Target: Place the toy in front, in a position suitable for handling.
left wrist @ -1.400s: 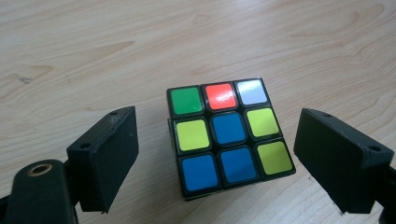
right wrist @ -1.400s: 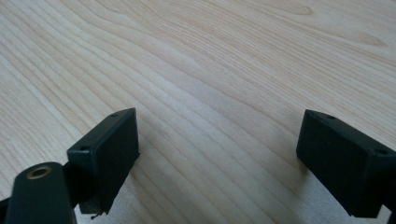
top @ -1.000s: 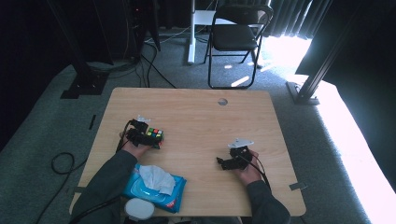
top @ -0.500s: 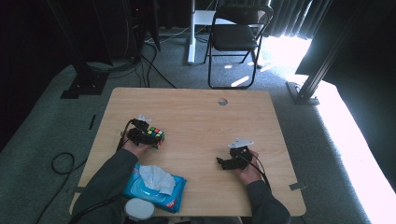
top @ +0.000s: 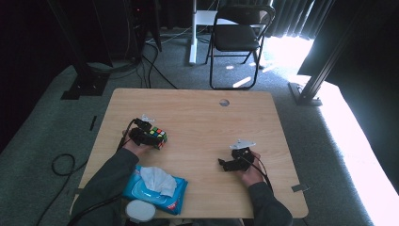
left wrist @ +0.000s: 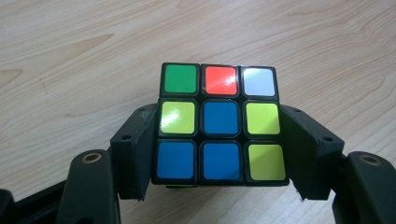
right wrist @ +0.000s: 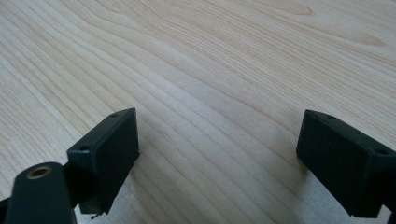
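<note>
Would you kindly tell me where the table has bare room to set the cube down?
Bare wood spans the table beyond the cube toward the cable hole, and between the left gripper and right gripper. The near left corner is crowded by the wipes pack.

A black-framed puzzle cube [left wrist: 219,125] with scrambled colour stickers — green, red, white, yellow, blue on its upper face — sits flat on the pale wooden table [top: 202,113], left of centre.
</note>
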The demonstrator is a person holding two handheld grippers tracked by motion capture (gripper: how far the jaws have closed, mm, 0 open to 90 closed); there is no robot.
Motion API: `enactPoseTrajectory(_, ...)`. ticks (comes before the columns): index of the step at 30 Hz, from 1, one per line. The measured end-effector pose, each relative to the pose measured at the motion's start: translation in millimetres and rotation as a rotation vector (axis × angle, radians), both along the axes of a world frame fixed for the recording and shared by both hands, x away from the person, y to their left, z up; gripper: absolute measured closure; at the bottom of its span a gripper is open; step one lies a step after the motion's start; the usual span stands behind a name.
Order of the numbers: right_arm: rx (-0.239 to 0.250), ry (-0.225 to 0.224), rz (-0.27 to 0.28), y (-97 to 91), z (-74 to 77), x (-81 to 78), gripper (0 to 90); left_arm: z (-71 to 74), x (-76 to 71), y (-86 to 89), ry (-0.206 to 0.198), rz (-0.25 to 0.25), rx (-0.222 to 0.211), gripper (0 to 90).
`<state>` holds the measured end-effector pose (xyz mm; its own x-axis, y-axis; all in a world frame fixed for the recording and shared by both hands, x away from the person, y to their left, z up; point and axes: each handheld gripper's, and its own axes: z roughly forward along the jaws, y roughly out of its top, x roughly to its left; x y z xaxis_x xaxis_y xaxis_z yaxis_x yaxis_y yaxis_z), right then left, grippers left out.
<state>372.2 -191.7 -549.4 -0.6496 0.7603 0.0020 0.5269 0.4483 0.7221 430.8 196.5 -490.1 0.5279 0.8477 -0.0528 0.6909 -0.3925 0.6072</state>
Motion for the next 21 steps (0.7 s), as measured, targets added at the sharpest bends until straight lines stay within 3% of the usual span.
enactPoseTrajectory(15,0.0,-0.001,0.001,0.0,0.0,0.0,12.7,12.2,-2.7,-15.4,-0.017,-0.062,-0.02,34.3)
enactPoseTrajectory(21,0.0,-0.001,0.0,0.0,0.0,0.1,12.7,16.8,-3.8,-30.0,-0.026,-0.112,0.006,34.2)
